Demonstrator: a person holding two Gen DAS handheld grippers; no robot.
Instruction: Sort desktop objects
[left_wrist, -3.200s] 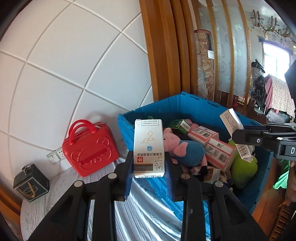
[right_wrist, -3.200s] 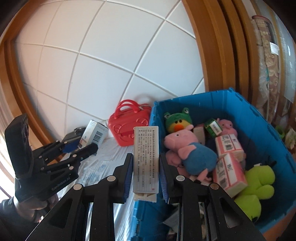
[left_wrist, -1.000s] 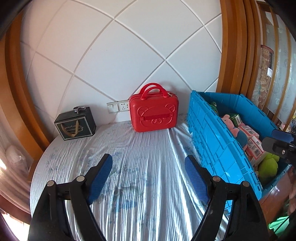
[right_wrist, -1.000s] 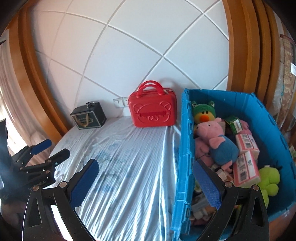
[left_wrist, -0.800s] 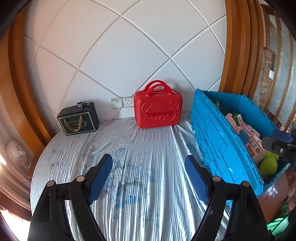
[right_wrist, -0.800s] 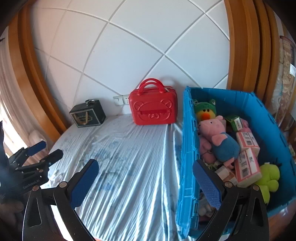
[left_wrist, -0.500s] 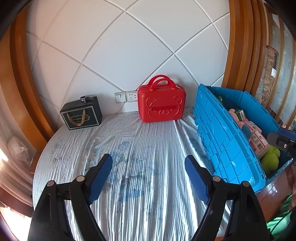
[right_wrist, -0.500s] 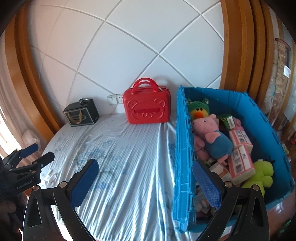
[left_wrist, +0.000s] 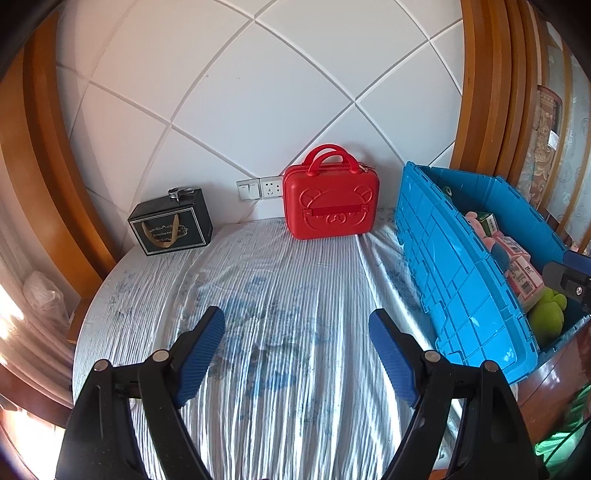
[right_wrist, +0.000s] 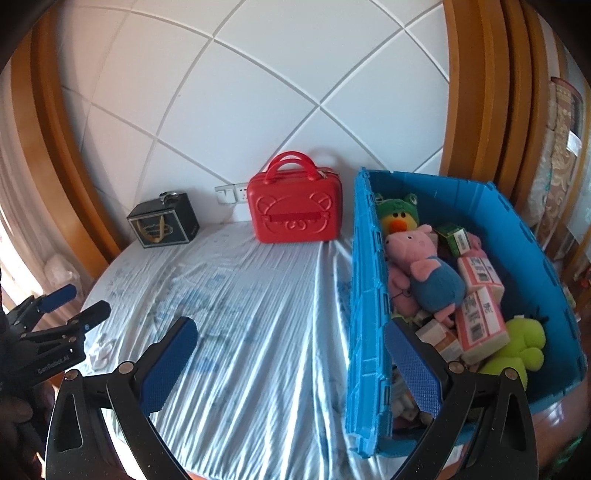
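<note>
The medicine boxes (right_wrist: 480, 317) I had carried a moment earlier lay in the blue bin (right_wrist: 364, 295), both my left fingers (left_wrist: 297, 354) and right fingers (right_wrist: 291, 369) released and empty above a cleared tabletop (left_wrist: 280, 295).

my left tongs (left_wrist: 296, 338) gape wide, holding nothing; my right tongs (right_wrist: 290, 356) gape just as wide, both level and pointing forward.

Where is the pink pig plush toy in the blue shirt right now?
In the right wrist view, the pink pig plush toy in the blue shirt lies inside the blue plastic crate, just below the yellow duck plush with the green frog hat.
</note>
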